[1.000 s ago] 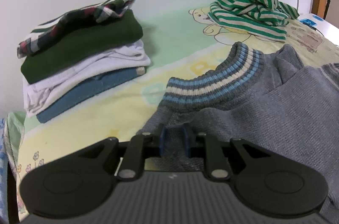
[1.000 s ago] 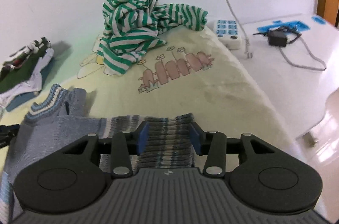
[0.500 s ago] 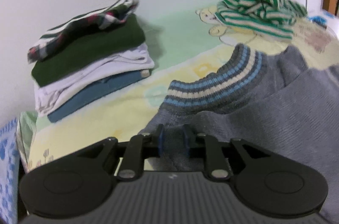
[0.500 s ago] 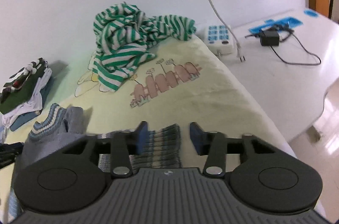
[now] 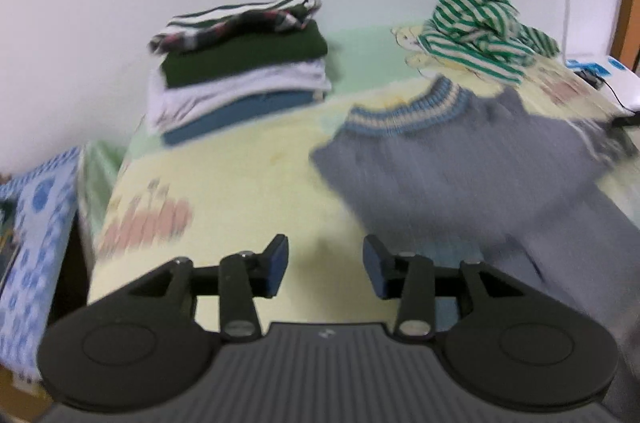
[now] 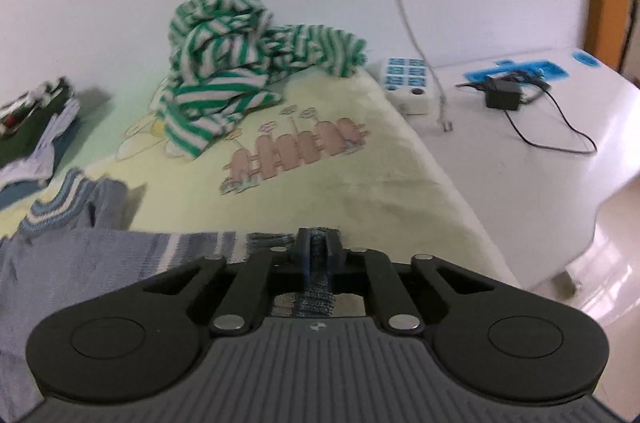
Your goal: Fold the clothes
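Folded stack: four or so garments piled at the bed's far left corner, against the wall.
Left gripper: jaws spread wide with nothing between them, poised over bare patterned bed sheet near the bed's near edge.
Grey sweater: spread on the sheet right of the left gripper, striped collar toward the far edge; view blurred.
Striped garment: green-and-white, crumpled in a heap at the bed's far edge, beyond the sweater.
Right gripper: jaws closed on the sweater's striped hem, near the bed's right edge.
Power strip: on the white tabletop beside the bed's right edge.
Adapter: black, corded, on that tabletop.
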Demonstrator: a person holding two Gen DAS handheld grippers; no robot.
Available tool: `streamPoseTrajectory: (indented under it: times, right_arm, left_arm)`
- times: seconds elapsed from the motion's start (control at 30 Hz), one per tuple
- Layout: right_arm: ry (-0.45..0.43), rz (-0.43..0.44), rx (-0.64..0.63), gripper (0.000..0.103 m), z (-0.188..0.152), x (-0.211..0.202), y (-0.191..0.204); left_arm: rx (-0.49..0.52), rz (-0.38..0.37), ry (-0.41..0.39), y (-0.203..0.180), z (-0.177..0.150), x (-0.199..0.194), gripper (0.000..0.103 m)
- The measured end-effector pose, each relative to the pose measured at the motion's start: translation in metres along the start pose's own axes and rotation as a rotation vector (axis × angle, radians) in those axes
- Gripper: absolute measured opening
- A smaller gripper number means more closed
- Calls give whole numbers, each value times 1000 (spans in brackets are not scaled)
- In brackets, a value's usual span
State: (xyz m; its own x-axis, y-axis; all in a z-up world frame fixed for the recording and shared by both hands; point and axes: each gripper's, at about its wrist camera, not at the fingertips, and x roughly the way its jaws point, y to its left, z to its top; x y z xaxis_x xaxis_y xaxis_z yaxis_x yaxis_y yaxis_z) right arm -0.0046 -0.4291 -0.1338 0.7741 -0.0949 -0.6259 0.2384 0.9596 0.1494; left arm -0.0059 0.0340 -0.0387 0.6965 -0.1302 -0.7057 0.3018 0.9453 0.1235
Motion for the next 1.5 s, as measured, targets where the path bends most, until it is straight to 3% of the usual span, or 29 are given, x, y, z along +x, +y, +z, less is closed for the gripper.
streamPoseTrajectory:
  times: [0.07, 0.17, 0.23, 0.3, 0.37, 0.47, 0.53, 0.67, 0.83, 0.87, 0.9, 0.97, 1.1, 1.2, 1.4, 1.5]
  right_arm:
    - [-83, -83, -59, 35, 2, -16, 15]
    - [-101, 112, -41, 37, 12, -46, 30]
    - [46, 367, -10, 36, 14, -50, 49]
    - [132, 474, -87, 37, 7, -54, 81]
    - [187, 563, -169, 37, -3, -60, 112]
    - [273, 650, -241, 37, -21, -62, 152]
    - [335, 692, -278, 37, -33, -62, 177]
    - [412, 660, -272, 37, -47, -48, 206]
    - [466, 647, -70, 37, -50, -16, 208]
    - [469, 658, -30, 37, -50, -12, 207]
    - [468, 669, -4, 38, -49, -7, 208]
    - [462, 674, -1, 37, -48, -3, 212]
    - [440, 688, -9, 27, -42, -6, 213]
    - [385, 697, -16, 13, -34, -10, 210]
    - [257, 698, -100, 11, -18, -20, 208]
    - [244, 687, -161, 11, -18, -18, 210]
  left_arm:
    - [-20, -16, 24, -4, -24, -30, 52]
    - [-5, -14, 75, -24, -62, -71, 54]
    - [-11, -11, 122, -40, -85, -90, 54]
    - [-19, 0, 167, -56, -103, -103, 54]
    - [-40, -3, 186, -71, -116, -114, 55]
    - [-79, 0, 186, -88, -131, -124, 68]
    - [-103, 20, 189, -96, -137, -124, 68]
    - [-130, 77, 200, -105, -145, -116, 67]
    - [-175, 135, 167, -105, -149, -113, 63]
    - [-181, 137, 166, -104, -148, -112, 51]
    - [-193, 132, 168, -102, -149, -110, 29]
    - [-216, 123, 170, -99, -149, -107, 12]
    - [-217, 141, 165, -102, -145, -109, 7]
    - [-202, 103, 155, -108, -137, -115, 7]
    - [-102, -40, 145, -137, -117, -124, 7]
    - [-57, -67, 168, -149, -117, -114, 7]
